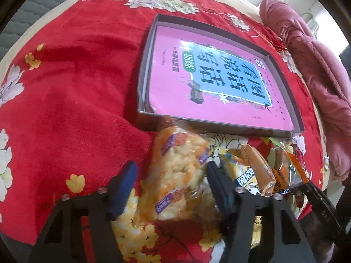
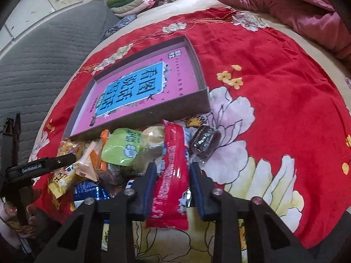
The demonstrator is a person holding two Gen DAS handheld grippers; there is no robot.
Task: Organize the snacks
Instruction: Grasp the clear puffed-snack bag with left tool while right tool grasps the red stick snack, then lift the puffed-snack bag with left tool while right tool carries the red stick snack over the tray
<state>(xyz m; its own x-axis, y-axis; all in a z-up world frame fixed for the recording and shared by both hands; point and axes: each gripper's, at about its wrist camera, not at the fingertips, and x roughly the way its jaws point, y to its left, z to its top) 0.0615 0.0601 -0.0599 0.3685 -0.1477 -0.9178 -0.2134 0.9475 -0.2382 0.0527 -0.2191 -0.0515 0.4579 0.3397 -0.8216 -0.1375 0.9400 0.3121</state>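
Observation:
A shallow brown box (image 1: 143,70) holding a pink book (image 1: 219,100) lies on the red flowered cloth (image 1: 76,87). Snack packets are heaped along its near wall. My left gripper (image 1: 171,164) straddles a yellow-orange packet (image 1: 177,171); the right finger touches it, and a strip of cloth shows beside the left pad. In the right wrist view my right gripper (image 2: 173,166) is shut on a red packet (image 2: 173,175). A green packet (image 2: 120,149), a dark wrapped cake (image 2: 204,140) and yellow (image 2: 61,179) and blue (image 2: 90,188) packets lie around it, below the box (image 2: 153,111).
A pink quilt (image 1: 307,54) is bunched beyond the box at the bed's edge. A grey quilted mat (image 2: 43,54) and folded clothes (image 2: 136,2) lie past the cloth on the other side. A hand (image 2: 13,214) holds the left gripper (image 2: 43,164) beside the heap.

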